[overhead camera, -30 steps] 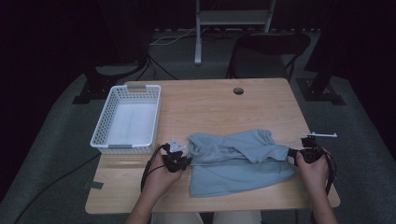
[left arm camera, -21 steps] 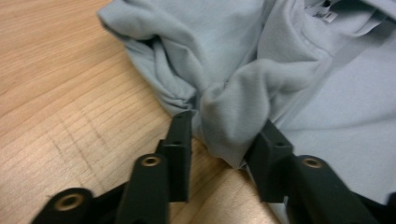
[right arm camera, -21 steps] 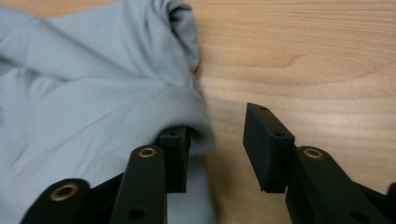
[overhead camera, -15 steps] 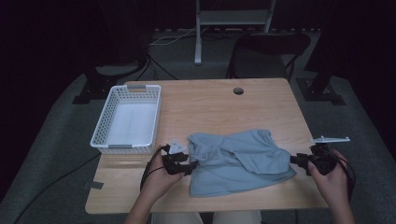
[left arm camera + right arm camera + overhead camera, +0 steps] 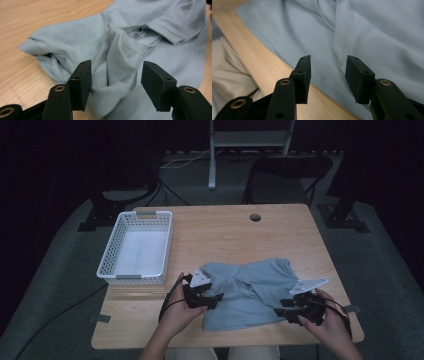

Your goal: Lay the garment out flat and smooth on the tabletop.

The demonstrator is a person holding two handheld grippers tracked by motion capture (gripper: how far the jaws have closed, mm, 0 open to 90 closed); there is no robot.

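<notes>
Currently folding the light-blue polo shirt (image 5: 252, 292), which lies crumpled on the near half of the table (image 5: 225, 232). Left gripper (image 5: 216, 299) has just been opening, a cloth ridge loose between its jaws. Right gripper (image 5: 279, 312) likewise opening, over the hem, nothing pinched. Best regrip flat edges, not bunched folds, and pull taut. Count: one shirt, one white basket (image 5: 112, 271), two grippers.

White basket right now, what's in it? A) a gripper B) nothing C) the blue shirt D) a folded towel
B: the white basket shows a bare floor in the high view, while the blue shirt lies crumpled on the table beside it.
</notes>
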